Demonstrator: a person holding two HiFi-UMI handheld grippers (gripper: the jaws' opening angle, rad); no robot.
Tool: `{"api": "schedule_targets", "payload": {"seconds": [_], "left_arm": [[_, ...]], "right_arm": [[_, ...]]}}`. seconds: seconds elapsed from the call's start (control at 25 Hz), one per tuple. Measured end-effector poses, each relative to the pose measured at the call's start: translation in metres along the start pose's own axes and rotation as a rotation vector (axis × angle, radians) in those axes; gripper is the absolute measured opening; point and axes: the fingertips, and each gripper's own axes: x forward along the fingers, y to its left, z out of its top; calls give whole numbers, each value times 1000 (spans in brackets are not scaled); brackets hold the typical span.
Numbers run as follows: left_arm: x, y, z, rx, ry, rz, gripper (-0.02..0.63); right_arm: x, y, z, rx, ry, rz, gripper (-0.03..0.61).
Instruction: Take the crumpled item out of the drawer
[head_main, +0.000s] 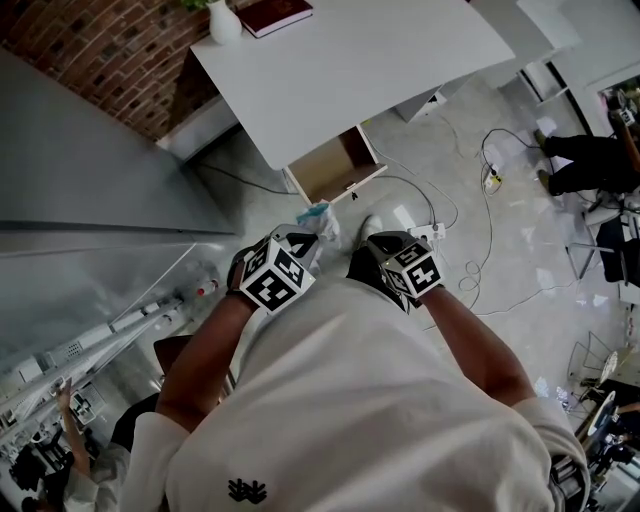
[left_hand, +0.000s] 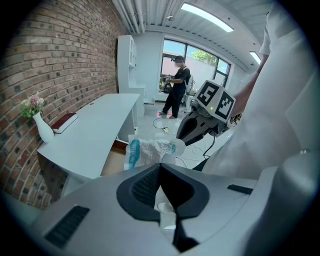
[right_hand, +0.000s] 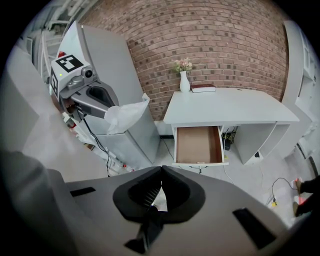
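Pinching the wrapper (left_hand: 152, 151) between fully closed jaws, the left gripper (left_hand: 160, 165) held it in the air, well clear of the drawer (right_hand: 199, 144). The drawer stood open and bare at twelve o'clock in the right gripper view. The right gripper (right_hand: 161, 169) was closed on nothing. The removal looked done, and perhaps only setting the wrapper down remained.

Desk (head_main: 380, 70) is sitting upper centre in head view, vase (head_main: 224, 22) and book (head_main: 277, 14) resting on its top-left end. Open drawer (head_main: 335, 172) is sticking out below it. Crumpled item (head_main: 318, 220) is sitting just under the drawer, right gripper (head_main: 373, 233) just right of it.
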Motion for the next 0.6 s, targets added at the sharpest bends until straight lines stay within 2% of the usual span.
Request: {"api": "schedule_targets", "payload": {"seconds": [0.6], "left_arm": [[6,-11,0,13,13,-21,23]], "right_arm": [[-2,2,-12,15,-4,0,29]]}}
